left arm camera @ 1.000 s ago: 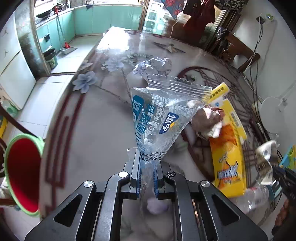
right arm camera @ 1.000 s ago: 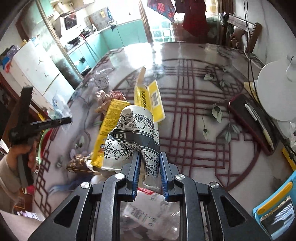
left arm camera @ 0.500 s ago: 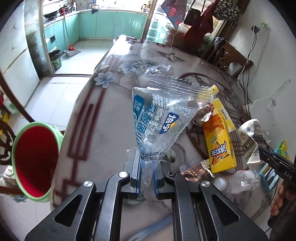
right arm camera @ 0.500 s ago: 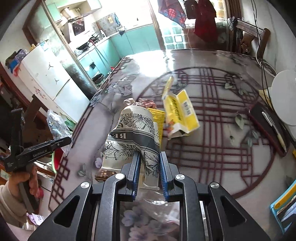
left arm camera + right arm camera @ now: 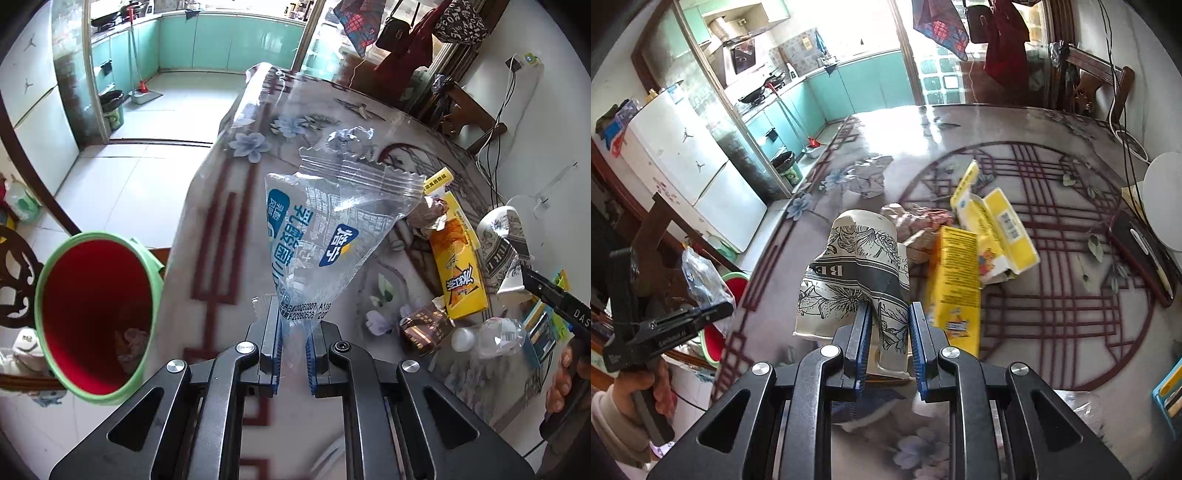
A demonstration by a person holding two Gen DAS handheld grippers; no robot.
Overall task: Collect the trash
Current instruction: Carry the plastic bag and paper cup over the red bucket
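Note:
My left gripper [image 5: 293,325] is shut on a clear plastic wrapper [image 5: 332,232] with blue print, held above the table's left edge. A green bin with a red inside [image 5: 92,314] stands on the floor to its left, with some trash in it. My right gripper [image 5: 888,332] is shut on a crushed paper cup [image 5: 857,273] with black flower print, held over the table. The cup also shows in the left wrist view [image 5: 502,240]. The left gripper with its wrapper [image 5: 701,284] shows at the left of the right wrist view, over the bin [image 5: 733,280].
On the table [image 5: 1034,158] lie a yellow carton [image 5: 955,280], an open yellow box [image 5: 997,225], crumpled paper [image 5: 868,177], a brown wrapper [image 5: 424,325] and a crushed plastic bottle [image 5: 498,338]. A phone [image 5: 1141,251] and a white disc [image 5: 1165,201] lie at the right.
Both grippers have moved back and left toward the table's edge, still holding their items. The bin has come closer and more fully into the left wrist view.

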